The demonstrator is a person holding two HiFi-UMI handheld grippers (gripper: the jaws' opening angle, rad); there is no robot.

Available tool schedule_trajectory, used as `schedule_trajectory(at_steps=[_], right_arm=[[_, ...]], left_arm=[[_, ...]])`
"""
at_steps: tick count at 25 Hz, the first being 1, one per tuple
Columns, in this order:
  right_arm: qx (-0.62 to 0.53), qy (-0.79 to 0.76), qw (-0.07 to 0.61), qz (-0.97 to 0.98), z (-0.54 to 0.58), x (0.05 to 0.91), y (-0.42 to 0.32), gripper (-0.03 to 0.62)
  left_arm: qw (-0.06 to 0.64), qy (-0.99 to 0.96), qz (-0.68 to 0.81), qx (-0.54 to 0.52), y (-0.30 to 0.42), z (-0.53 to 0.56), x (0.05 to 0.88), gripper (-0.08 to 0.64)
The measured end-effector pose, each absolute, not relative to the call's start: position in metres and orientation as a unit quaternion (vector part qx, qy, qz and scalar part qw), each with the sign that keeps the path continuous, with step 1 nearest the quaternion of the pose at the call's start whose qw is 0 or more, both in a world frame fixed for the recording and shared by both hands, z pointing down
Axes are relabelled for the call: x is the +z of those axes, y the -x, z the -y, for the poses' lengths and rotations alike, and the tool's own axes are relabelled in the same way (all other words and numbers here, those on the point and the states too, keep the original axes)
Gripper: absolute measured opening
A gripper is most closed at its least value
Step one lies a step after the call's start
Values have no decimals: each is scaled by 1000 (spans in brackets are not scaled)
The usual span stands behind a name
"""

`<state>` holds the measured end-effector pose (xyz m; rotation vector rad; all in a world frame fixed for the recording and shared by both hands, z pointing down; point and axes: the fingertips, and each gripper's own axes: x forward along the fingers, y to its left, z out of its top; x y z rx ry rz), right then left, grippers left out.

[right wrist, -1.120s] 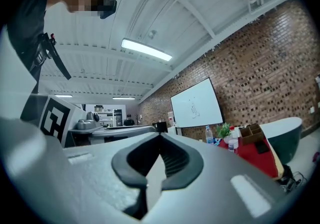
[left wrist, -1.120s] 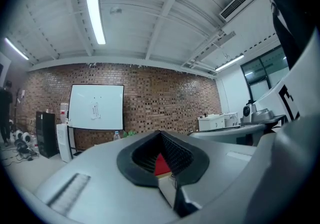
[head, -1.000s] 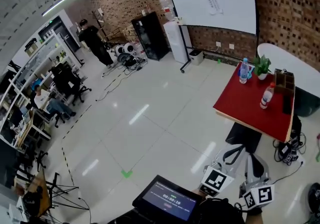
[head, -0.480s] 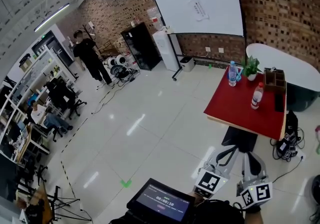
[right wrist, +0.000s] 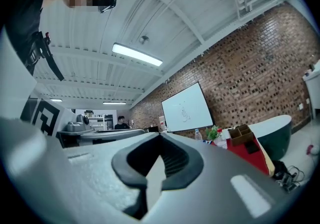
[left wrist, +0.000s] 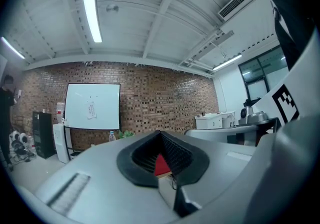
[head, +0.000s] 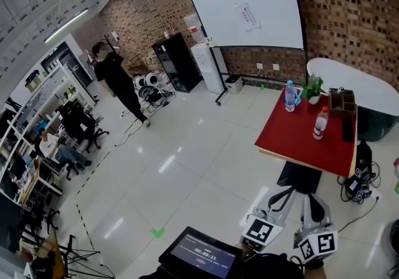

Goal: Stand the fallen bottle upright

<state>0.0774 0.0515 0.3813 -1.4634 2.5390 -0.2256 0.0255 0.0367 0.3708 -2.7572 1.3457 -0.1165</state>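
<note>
A clear, red-capped plastic bottle (head: 320,122) stands upright on the smooth red tabletop (head: 293,137), well ahead of the fingertips. The left gripper (left wrist: 160,133) and right gripper (right wrist: 161,135) each press their ribbed black pads together, pinching nothing.

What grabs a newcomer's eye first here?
The red table at the head view's right, with a blue-capped bottle and a red-capped bottle both upright on it. Behind it, a big whiteboard before the brick wall; a person in black stands far left.
</note>
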Motion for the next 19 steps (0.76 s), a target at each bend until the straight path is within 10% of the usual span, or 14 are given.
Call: schedule_trajectory(at_steps=[19], right_arm=[[-50, 408, 111, -905, -47, 362, 0, 3]], left_arm=[[55, 849, -525, 5, 50, -45, 336, 0]])
